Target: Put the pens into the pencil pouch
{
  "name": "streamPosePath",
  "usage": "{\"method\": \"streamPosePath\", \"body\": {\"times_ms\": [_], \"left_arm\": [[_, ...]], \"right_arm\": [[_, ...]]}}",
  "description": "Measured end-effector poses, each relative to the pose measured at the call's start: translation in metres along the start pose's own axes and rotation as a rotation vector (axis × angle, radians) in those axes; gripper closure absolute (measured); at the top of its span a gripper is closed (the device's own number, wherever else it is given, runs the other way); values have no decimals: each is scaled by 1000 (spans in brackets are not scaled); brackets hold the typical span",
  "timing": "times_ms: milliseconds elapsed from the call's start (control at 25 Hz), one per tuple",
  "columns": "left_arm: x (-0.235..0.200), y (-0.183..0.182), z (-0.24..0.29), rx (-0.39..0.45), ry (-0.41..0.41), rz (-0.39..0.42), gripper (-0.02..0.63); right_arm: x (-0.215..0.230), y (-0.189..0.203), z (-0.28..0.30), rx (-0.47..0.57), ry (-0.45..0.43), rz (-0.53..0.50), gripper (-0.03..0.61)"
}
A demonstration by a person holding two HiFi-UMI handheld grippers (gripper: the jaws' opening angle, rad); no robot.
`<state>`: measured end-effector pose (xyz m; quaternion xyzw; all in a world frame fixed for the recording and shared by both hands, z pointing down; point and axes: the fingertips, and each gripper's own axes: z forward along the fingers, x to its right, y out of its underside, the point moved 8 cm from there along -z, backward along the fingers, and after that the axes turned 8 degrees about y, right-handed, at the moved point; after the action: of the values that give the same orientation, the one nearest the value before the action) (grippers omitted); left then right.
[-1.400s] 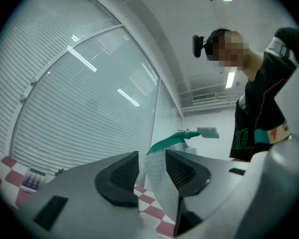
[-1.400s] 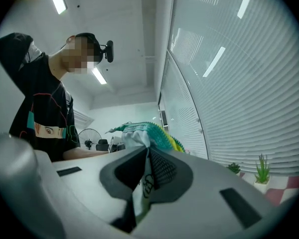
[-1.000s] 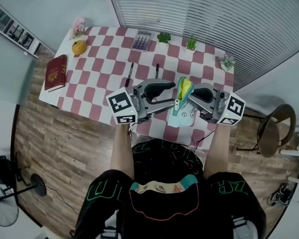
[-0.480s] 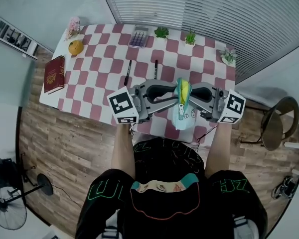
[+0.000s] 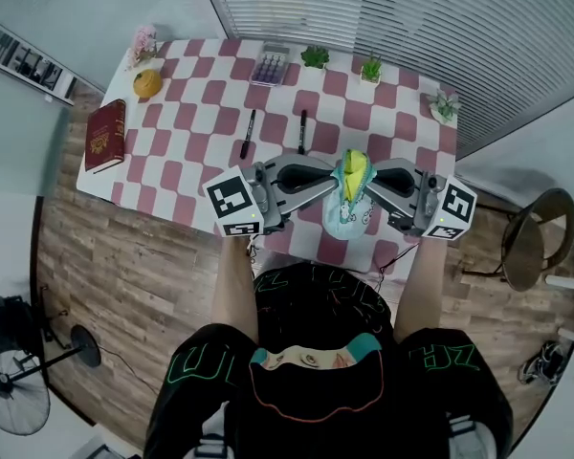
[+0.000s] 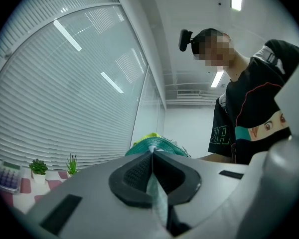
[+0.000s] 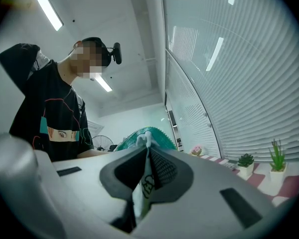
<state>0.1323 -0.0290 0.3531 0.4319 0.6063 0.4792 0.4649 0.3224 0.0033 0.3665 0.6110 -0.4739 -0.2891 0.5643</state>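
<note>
Though aloft, pouch (image 5: 345, 220) between hand-held grippers (image 5: 336, 188) (image 5: 367, 185)

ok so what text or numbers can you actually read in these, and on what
"2A": teal outline print on the black shirt, left gripper view; partly folded.
red book: gold cover print, too small to read.
calculator: keys too small.
pencil pouch: dark doodle, no readable word.
shorts: green outline letters, too distorted.
marker cube: square pattern only, no words.

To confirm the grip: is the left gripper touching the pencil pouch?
Touching. The left gripper view shows the left gripper, jaws just closed, pinching the pencil pouch fabric.
</note>
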Motion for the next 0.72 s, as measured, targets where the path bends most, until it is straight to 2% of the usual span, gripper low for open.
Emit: {"method": "streamPosePath", "body": {"times_ms": [240, 520, 720], "left_arm": [[0, -1, -23, 65, -64, -17, 612], [1, 0, -39, 83, -112, -7, 613], [7, -1, -55, 87, -172, 10, 614]], "right_arm": [[2, 0, -16, 84, 25, 45, 561], [7, 6, -24, 103, 45, 65, 561], [8, 15, -15, 98, 14, 96, 561]]}}
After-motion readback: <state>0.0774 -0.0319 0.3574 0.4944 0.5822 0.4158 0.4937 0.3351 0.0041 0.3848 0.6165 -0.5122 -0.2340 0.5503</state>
